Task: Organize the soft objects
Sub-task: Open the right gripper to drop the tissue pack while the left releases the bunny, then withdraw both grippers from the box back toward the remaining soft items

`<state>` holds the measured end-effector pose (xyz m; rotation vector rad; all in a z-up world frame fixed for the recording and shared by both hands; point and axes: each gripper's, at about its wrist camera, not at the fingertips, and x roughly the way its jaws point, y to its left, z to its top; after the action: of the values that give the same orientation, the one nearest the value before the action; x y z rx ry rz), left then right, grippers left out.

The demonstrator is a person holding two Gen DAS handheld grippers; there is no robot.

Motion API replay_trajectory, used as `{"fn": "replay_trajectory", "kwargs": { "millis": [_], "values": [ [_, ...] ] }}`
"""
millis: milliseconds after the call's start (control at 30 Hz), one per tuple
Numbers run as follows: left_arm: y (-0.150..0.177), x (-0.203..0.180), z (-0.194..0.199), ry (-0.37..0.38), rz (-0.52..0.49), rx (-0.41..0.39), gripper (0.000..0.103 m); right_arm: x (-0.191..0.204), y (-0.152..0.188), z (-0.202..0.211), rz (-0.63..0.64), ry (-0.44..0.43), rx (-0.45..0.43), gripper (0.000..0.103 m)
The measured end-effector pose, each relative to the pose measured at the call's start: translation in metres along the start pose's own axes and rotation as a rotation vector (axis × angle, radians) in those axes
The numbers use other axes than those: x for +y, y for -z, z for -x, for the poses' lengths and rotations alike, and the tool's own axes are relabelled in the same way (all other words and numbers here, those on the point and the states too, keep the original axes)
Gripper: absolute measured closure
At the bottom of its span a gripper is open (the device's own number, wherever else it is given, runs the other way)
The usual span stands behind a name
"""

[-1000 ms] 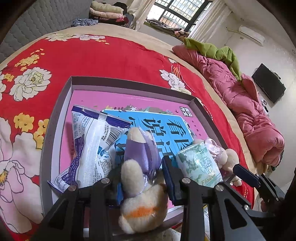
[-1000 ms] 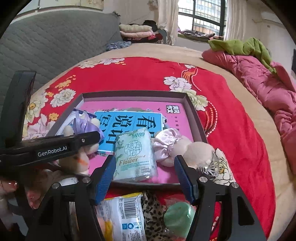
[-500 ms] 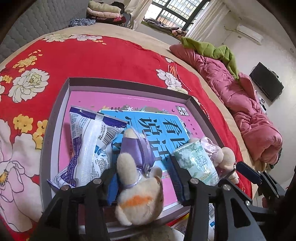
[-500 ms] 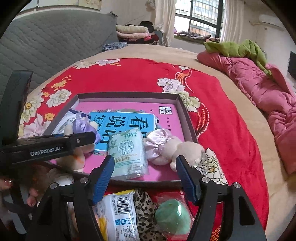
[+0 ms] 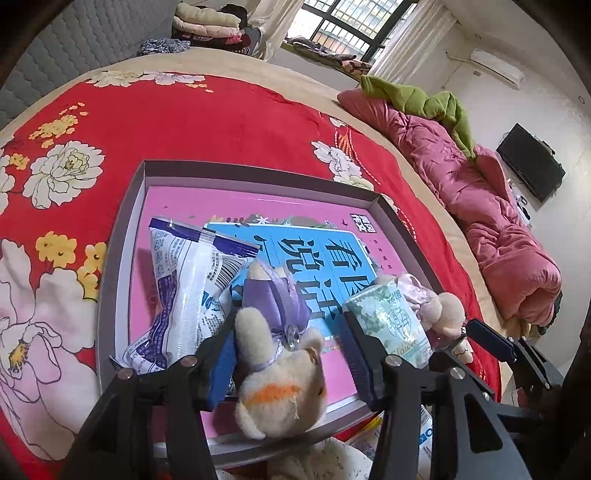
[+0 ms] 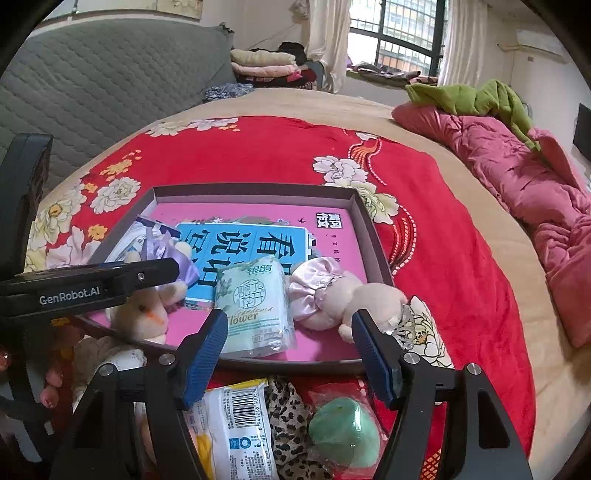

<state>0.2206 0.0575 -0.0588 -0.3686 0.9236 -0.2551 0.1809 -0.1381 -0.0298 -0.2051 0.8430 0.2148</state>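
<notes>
The left gripper (image 5: pixel 288 354) is opening around the plush rabbit (image 5: pixel 280 380) (purple bow), which lies on the shallow box's (image 5: pixel 122 236) near rim; the right gripper (image 6: pixel 288 354) hangs wide apart, holding nothing.

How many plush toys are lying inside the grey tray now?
2: a cream plush rabbit with purple bow at the tray's near-left edge, a pink-dressed plush doll near-right. Others may be hidden.

Daylight from a barred window (image 6: pixel 400 35) falls on a bed (image 6: pixel 280 155) beneath white walls (image 5: pixel 491 107).
</notes>
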Motion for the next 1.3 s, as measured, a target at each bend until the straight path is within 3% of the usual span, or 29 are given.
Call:
{"fn": "replay_trajectory", "kwargs": {
  "millis": [100,167,600,667,1300],
  "values": [
    [0.000,0.001,0.008,-0.008,0.003,-0.027,0.048,-0.003,-0.001,0.001,0.001,0.008,-0.005,0.030],
    [-0.001,0.002,0.012,-0.014,-0.002,-0.033,0.042,-0.005,-0.001,0.002,-0.003,0.011,-0.009,0.030],
    [0.011,0.001,0.032,-0.041,-0.028,-0.065,0.041,-0.014,-0.004,0.019,-0.005,0.031,-0.045,0.029],
    [0.014,-0.002,0.039,-0.043,-0.044,-0.074,0.036,-0.014,-0.004,0.022,-0.005,0.031,-0.051,0.029],
    [0.023,-0.005,0.083,0.001,-0.047,-0.190,0.035,-0.008,-0.009,0.050,0.022,0.056,-0.102,0.029]
  ]
}}
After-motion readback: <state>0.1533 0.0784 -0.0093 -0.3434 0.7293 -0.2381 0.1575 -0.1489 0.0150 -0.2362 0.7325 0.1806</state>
